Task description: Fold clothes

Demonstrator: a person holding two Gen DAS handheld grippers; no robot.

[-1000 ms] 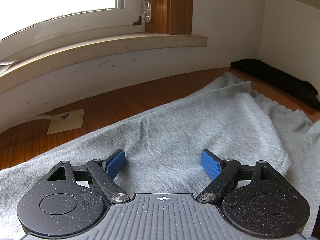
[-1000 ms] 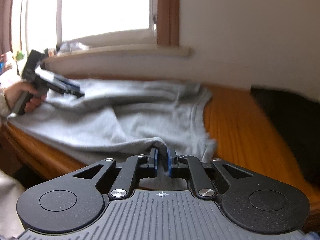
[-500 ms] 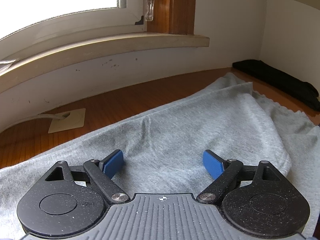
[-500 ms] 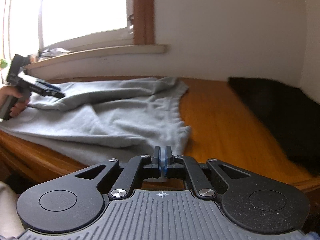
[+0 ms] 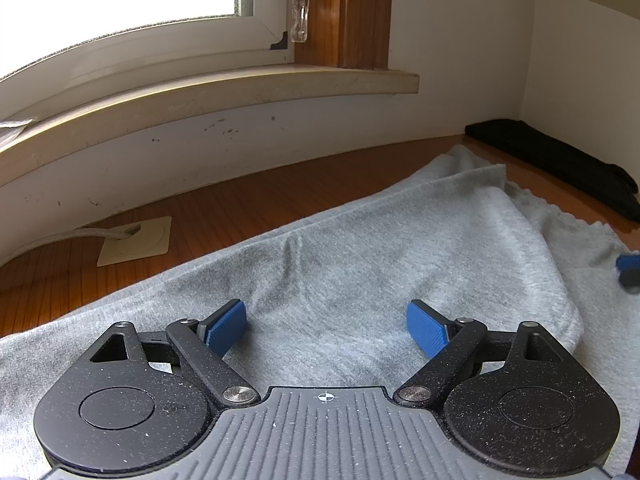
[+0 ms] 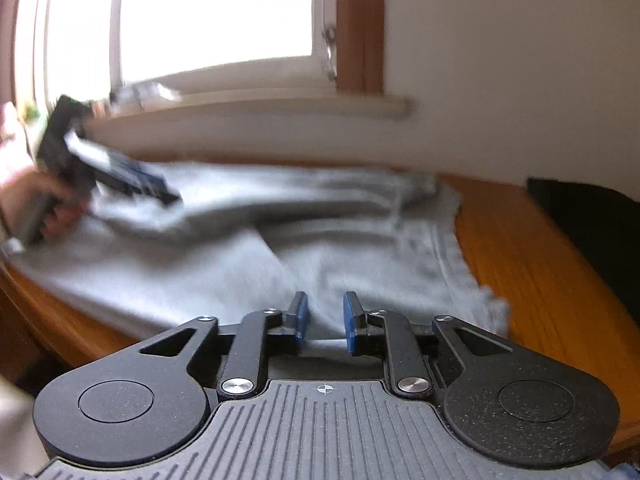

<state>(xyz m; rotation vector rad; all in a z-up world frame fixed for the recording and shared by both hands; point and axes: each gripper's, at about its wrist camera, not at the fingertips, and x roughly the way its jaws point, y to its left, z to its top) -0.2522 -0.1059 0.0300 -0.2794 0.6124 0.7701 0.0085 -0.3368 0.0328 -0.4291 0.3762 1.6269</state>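
A grey garment (image 5: 400, 248) lies spread and partly folded over on the wooden table (image 5: 280, 192). My left gripper (image 5: 326, 320) hovers just over its middle, open wide, with nothing between the blue pads. The right wrist view is blurred by motion. There my right gripper (image 6: 325, 312) is over the garment's (image 6: 240, 256) near edge, its jaws opening a narrow gap; the pads press on nothing. The left gripper (image 6: 120, 176) shows at far left, held by a hand (image 6: 52, 208). A blurred tip of the right gripper (image 5: 630, 272) pokes in at the left view's right edge.
A black folded garment (image 5: 560, 160) lies along the wall at the table's right end, also the black garment (image 6: 592, 232) at right. A white cable plate (image 5: 138, 242) with a cord sits near the wall. The window sill (image 5: 200, 96) overhangs the back.
My right gripper, shut before, has parted its jaws and swung left over the garment's near edge. Its tip now shows in the left view. The left gripper has stayed put.
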